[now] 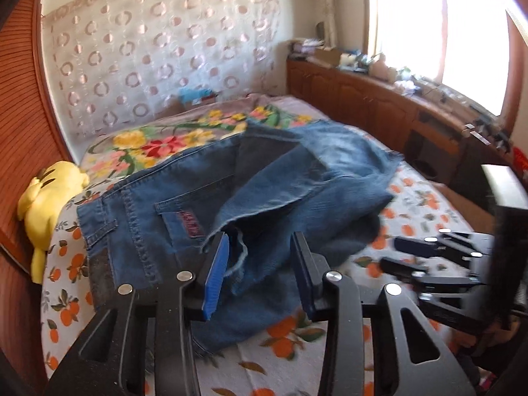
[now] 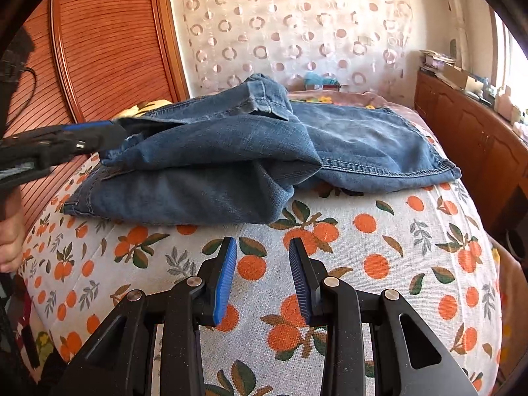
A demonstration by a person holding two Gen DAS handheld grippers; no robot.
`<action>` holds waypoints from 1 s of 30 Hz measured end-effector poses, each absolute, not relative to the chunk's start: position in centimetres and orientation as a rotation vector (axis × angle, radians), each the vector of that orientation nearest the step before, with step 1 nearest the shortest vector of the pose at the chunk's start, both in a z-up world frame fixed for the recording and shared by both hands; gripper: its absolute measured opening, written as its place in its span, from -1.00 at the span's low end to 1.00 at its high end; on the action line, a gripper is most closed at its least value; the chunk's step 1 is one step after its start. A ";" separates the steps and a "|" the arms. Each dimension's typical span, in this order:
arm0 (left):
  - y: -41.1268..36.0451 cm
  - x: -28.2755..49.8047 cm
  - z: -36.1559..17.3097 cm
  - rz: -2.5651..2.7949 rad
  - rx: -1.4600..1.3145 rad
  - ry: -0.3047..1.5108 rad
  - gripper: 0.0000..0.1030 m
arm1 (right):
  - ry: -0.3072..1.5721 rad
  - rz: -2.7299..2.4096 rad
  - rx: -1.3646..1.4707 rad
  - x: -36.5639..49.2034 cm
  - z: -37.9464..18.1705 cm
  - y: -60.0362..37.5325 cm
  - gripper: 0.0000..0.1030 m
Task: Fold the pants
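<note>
- Jeans [image 2: 211, 161] lie bunched on the bed [image 2: 379, 264].
- Your left tool [image 1: 260, 264] straddles the frayed hem [image 1: 242, 250], pads apart: bite deep.
- Right tool [image 2: 262, 274], short of the jeans, gapes empty.

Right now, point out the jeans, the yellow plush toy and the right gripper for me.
jeans [image 1: 184, 198]: left wrist view, on the seat panel above the back pocket.
yellow plush toy [image 1: 49, 198]: left wrist view, on its body, beside the headboard.
right gripper [image 2: 263, 247]: right wrist view, midway between its fingertips, jaws apart over the bedsheet.
</note>
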State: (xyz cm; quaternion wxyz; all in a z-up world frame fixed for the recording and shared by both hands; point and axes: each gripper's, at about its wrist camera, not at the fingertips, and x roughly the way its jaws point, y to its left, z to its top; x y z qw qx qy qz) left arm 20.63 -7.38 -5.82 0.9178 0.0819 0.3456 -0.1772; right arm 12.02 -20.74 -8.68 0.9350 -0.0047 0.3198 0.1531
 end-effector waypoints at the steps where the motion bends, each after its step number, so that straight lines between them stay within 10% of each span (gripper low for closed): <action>1: -7.2 21.2 -6.1 -0.346 0.168 0.718 -0.22 | 0.650 0.313 -0.003 11.8 -8.8 -20.9 -0.33; 7: -6.2 22.6 -8.0 -0.302 0.161 0.775 -0.25 | 0.644 0.311 0.035 11.4 -10.2 -23.3 -0.33; 14: -5.1 21.3 -8.1 -0.340 0.133 0.752 -0.93 | 0.648 0.309 0.050 11.7 -10.5 -23.6 -0.33; 30: 3.4 15.0 -6.3 -0.181 -0.010 0.670 -0.86 | 0.652 0.306 0.059 12.0 -10.7 -24.4 -0.33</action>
